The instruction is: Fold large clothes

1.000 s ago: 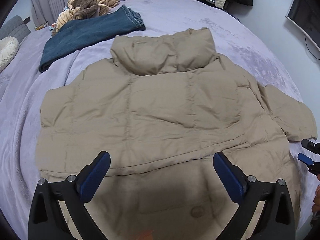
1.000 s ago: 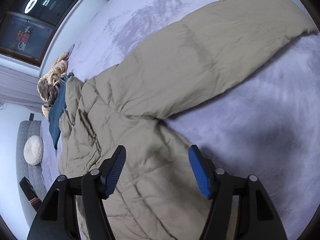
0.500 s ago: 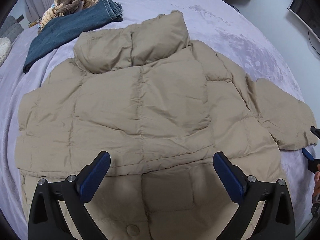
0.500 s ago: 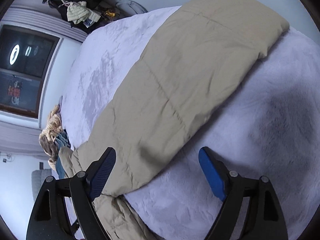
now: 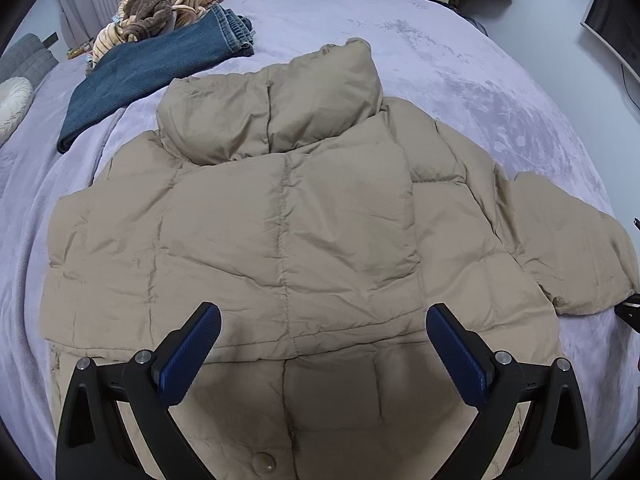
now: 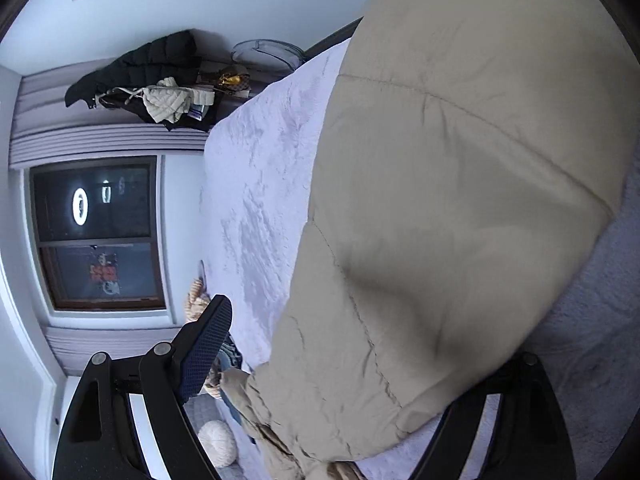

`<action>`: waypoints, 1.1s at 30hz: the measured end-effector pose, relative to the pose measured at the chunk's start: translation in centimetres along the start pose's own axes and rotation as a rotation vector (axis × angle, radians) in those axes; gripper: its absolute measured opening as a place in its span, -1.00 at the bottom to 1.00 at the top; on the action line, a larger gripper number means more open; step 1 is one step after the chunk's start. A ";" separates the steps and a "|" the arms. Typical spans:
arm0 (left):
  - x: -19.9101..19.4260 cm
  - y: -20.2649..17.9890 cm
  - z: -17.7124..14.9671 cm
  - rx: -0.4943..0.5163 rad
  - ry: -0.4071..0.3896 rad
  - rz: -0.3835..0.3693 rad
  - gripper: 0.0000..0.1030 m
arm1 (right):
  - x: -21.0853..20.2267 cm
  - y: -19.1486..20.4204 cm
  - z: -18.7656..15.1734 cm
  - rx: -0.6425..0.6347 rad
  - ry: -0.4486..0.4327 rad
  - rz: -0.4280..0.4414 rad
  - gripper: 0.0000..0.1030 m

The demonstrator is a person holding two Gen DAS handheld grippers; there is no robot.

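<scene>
A beige puffer jacket lies spread flat on the lilac bed, collar far from me, its right sleeve stretched out to the right. My left gripper is open and empty, hovering over the jacket's lower hem. My right gripper is open around that sleeve: one finger is above it, the other is hidden under the padding. A bit of the right gripper shows at the sleeve cuff in the left wrist view.
Folded blue jeans and a striped brown and yellow bundle lie at the bed's far left. A white round cushion sits on a grey seat. Dark clothes hang by the window. The lilac blanket covers the bed.
My right gripper moved along the sleeve to its cuff and rolled, now straddling it. My left gripper drifted a little; the jacket shifted slightly in view.
</scene>
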State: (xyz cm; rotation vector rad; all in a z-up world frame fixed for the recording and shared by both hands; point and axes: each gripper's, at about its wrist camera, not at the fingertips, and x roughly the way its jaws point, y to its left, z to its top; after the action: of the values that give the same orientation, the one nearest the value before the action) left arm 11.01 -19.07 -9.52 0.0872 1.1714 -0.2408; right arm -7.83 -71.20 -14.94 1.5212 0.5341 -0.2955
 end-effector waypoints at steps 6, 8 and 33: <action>-0.6 3.3 0.4 -0.047 -0.023 0.029 1.00 | 1.8 0.8 0.1 0.060 0.045 0.066 -0.93; -0.7 4.6 0.5 -0.062 -0.030 0.041 1.00 | 2.0 2.7 -0.5 -0.017 0.045 0.056 -0.93; -1.7 22.6 -2.7 -0.257 -0.075 0.163 1.00 | 21.1 18.4 -37.0 -1.126 0.517 -0.207 -0.92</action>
State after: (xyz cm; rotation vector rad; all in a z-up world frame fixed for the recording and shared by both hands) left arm 13.22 3.62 -10.33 -0.0514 1.1047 0.0509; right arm 14.00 -30.75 -8.42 0.4186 1.0422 0.2475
